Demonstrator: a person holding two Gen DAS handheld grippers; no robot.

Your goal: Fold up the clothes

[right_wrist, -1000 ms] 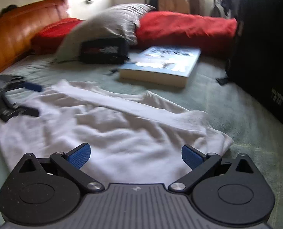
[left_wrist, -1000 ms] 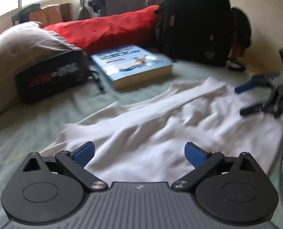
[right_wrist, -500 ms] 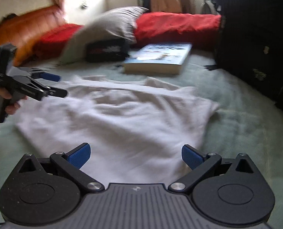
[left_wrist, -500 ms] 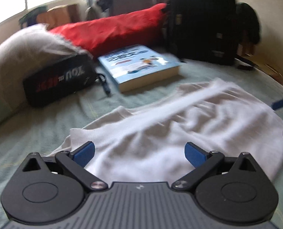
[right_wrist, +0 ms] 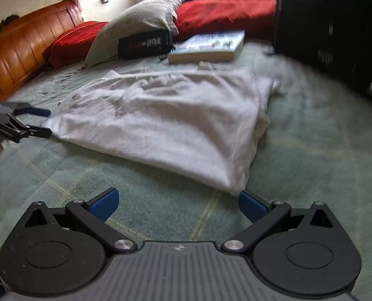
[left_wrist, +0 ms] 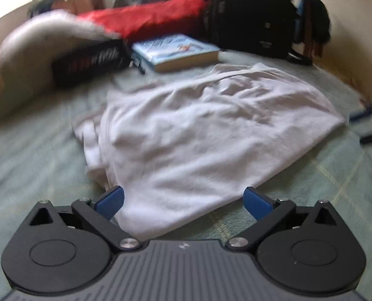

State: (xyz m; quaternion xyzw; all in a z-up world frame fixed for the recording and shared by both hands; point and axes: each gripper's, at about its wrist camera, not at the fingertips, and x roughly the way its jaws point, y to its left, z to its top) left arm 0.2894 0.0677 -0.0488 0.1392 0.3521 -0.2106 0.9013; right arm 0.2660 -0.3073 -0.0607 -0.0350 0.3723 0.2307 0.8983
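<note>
We see one white garment [left_wrist: 211,135] lying on the green bedspread [right_wrist: 160,215] — soft, knit-looking cloth, wrinkled across its top. It is folded over on itself: in the left wrist view layered edges stack along its left side, and in the right wrist view the same stacked edges run down its right side to a near corner. Its outline is roughly four-sided, one corner pointing toward each camera. It lies flat — no part lifted.
</note>
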